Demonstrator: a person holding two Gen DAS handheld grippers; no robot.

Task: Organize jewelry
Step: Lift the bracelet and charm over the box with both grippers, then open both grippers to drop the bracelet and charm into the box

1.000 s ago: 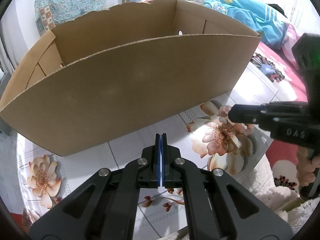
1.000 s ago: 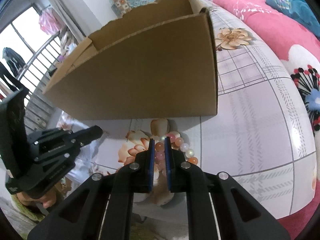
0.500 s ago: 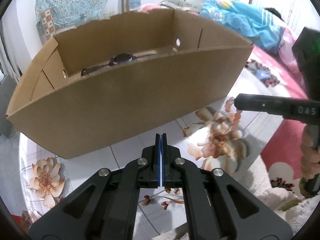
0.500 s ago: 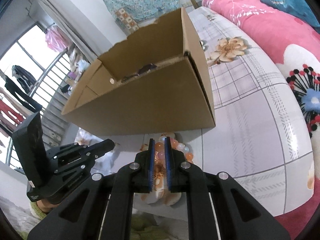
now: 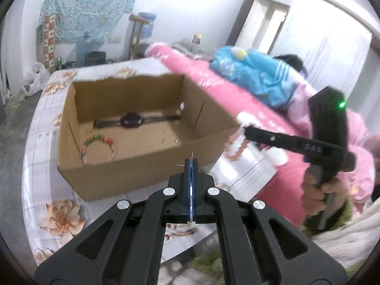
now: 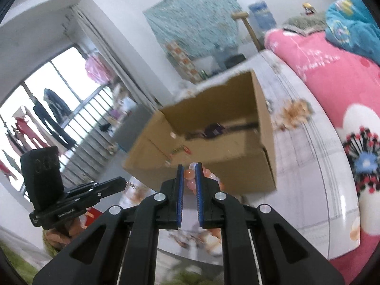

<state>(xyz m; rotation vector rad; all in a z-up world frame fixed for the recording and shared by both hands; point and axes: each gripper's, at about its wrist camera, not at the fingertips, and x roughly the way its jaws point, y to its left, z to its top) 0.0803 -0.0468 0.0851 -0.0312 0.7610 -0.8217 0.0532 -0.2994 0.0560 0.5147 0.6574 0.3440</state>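
Both tongs hang over the near side of the box [image 5: 133,156] on the flowered bed. The right tongs [image 6: 189,169] clamp a peach bead bracelet [image 6: 209,173]. The left tongs [image 5: 191,162] are pressed together on a thin chain [image 6: 130,185]. A watch [image 5: 131,120] and a colourful bracelet [image 5: 97,142] lie inside the box.

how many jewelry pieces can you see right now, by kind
watch in the cardboard box: 1
multicolour bead bracelet in the box: 1
pink-orange bead bracelet held in the right gripper: 1
thin chain piece at the left gripper tips: 1
total: 4
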